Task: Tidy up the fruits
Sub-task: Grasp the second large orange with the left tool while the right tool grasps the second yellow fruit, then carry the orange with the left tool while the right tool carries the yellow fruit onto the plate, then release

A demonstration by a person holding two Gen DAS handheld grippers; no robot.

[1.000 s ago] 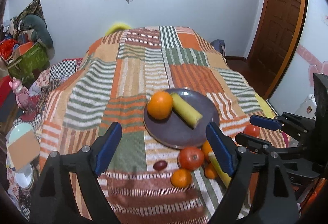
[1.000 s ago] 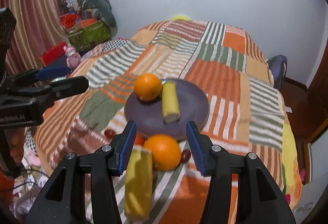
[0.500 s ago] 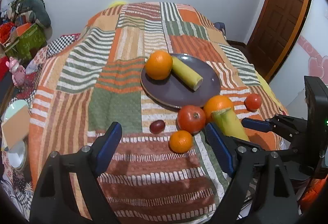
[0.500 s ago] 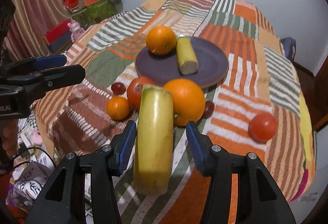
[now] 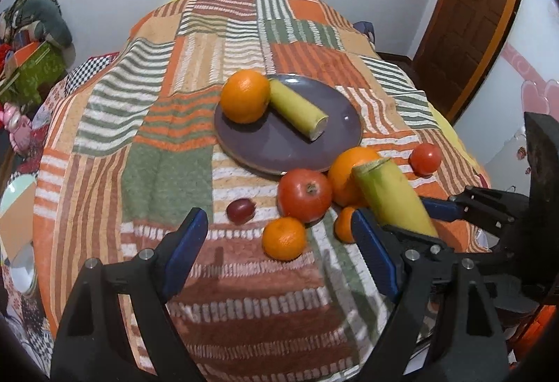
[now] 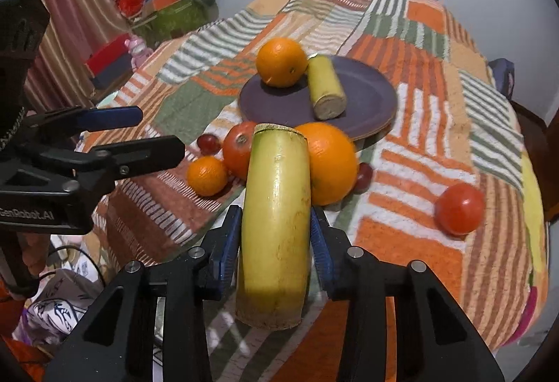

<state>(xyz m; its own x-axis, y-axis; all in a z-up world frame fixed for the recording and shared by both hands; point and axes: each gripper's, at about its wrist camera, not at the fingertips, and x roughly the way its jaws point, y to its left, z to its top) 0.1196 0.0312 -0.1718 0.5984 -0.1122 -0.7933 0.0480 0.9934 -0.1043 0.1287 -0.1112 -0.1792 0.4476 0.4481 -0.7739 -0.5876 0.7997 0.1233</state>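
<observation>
1. bed (image 5: 167,144) with striped patchwork cover, white wall behind; purple plate (image 6: 370,102) mid-bed carries an orange (image 6: 281,61) and a banana piece (image 6: 326,92).
2. right hand-held gripper (image 6: 276,242): jaws closing on a long banana piece (image 6: 276,225), pads at both its sides, piece pointing straight ahead along the fingers.
3. loose fruit just beyond it: big orange (image 6: 332,162), tomato (image 6: 239,151), small orange (image 6: 207,175).
4. left hand-held gripper (image 5: 279,252): wide, nothing between the jaws, small orange just ahead.

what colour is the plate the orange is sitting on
Dark purple, plain with no pattern. The plate shows best in the left wrist view.
</observation>
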